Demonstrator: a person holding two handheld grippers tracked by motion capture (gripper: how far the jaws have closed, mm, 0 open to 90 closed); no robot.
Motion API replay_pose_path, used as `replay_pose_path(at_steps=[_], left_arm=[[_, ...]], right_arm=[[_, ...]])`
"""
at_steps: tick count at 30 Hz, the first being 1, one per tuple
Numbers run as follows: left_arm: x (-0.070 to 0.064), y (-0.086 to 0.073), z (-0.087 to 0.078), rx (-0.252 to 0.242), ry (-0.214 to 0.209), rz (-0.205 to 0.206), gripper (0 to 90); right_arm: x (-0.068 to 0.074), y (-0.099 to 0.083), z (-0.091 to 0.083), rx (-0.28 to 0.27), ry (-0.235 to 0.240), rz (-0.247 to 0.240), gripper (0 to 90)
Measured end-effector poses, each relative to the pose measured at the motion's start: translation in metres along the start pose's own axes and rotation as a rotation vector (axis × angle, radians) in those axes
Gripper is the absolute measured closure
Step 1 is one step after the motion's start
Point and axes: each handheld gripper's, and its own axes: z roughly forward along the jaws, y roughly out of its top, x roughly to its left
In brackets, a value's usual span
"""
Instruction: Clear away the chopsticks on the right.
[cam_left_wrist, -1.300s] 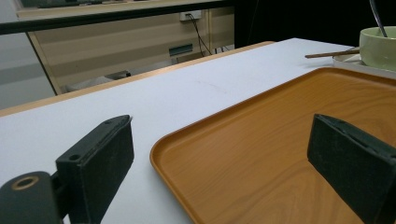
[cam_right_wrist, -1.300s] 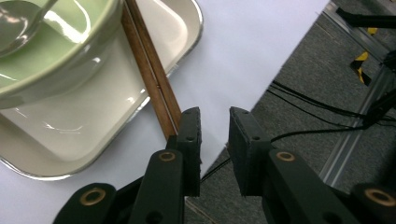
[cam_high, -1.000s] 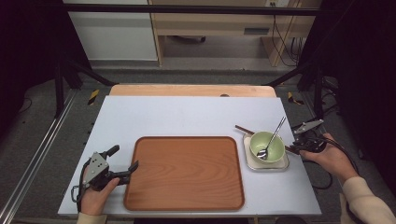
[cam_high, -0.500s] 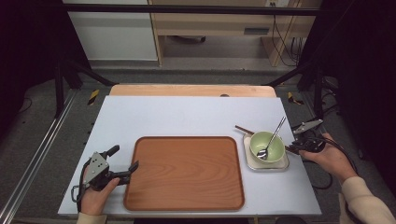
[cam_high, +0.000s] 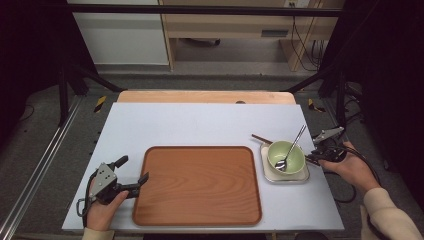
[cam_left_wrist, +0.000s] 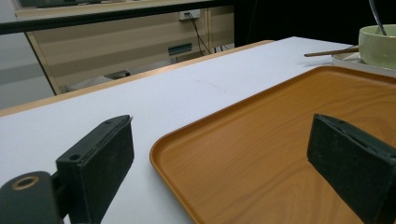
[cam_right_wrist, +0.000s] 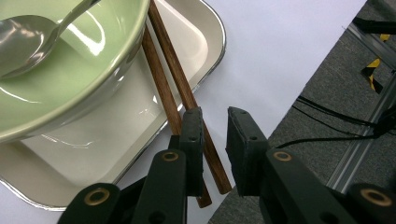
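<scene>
A pale grey tabletop (cam_high: 200, 125) stands on grey carpeted floor (cam_high: 45, 125). At twelve o'clock runs a light wooden cabinet (cam_high: 235, 20); at eleven o'clock, a white panel (cam_high: 120, 35). Cables (cam_high: 305, 45) hang at one o'clock.

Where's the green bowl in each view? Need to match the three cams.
High view: green bowl right of the wooden tray, on a white dish, just left of the right gripper.
Left gripper view: upper right corner, beyond the tray's far edge.
Right gripper view: upper left, close up.
Shared landmark: the spoon in the bowl, bowl end at, handle at.
</scene>
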Motion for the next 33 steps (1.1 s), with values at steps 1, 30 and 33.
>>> replay_pose_path(at_steps=[1,30,33], left_arm=[[-0.0001,0.0000,0.0000,0.000,0.000,0.001,6.9],[0.0003,0.0002,-0.0004,0.001,0.001,0.001,6.9],[0.0003,0.0003,-0.0004,0.001,0.001,0.001,6.9]], right_arm=[[0.0001,0.0006,0.0000,0.002,0.000,-0.001,76.5],[0.0040,0.0047,0.0085,0.018,0.040,-0.005,84.2],[0.0053,0.0048,0.0079,0.003,0.040,0.009,84.7]])
